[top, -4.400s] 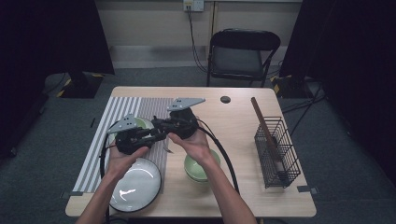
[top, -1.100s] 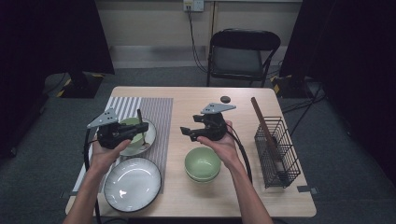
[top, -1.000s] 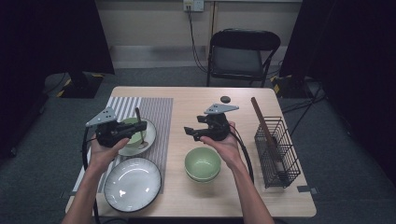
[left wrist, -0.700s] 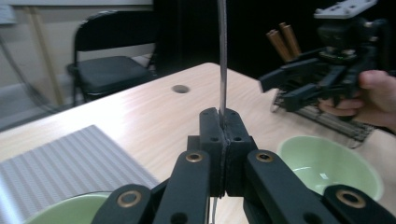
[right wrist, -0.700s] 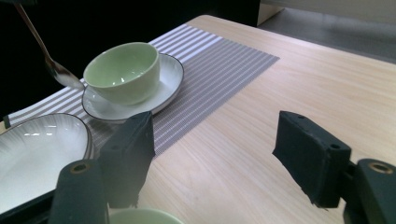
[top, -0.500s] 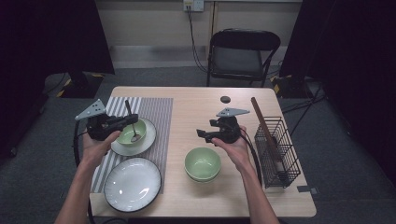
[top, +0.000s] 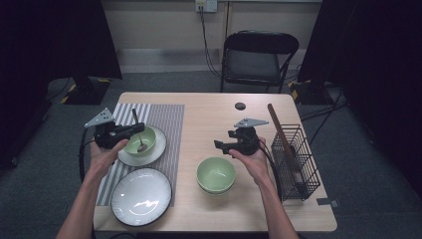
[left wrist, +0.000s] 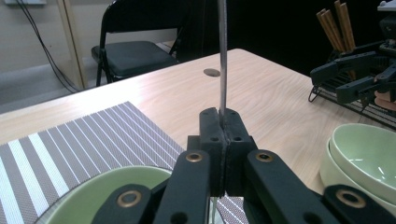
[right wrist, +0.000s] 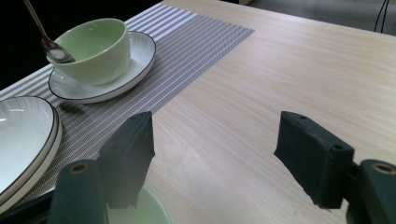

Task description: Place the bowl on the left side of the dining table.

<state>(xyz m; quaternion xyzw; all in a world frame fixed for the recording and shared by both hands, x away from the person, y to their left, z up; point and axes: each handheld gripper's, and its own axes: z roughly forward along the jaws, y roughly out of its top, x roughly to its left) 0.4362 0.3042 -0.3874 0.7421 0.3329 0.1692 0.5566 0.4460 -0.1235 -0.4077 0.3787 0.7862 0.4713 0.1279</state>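
In the high view, the left tongs (top: 130, 130) are seen clamped on the handle of a spoon (top: 138, 130), whose bowl hangs over or just inside a green bowl (top: 140, 141) that is set on a small plate (top: 154, 153) on the striped mat (top: 166, 122). A larger plate (top: 141, 196) lies at the near end of the mat. The right tongs (top: 219, 145) are held with jaws wide and nothing between them, above the bare surface (top: 209, 114) just beyond a stack of green bowls (top: 215, 174). A wire rack (top: 294, 159) with chopsticks (top: 281, 137) stands at the right edge.

In the left gripper view, the jaws are pressed together on the thin spoon handle (left wrist: 222, 56), which rises straight up; the rim of the green bowl (left wrist: 112, 193) is seen below, and the stacked bowls (left wrist: 364, 156) at the right.

In the right gripper view, the jaws stand well apart over the wood, and the spoon's head (right wrist: 57, 54) is seen at the rim of the green bowl (right wrist: 95, 49), whether touching cannot be told.

The place setting is judged well along: bowl, small plate and large plate are laid. What is left, by this reading, is for the spoon to be let go into the bowl, and perhaps for the stacked bowls to be dealt with
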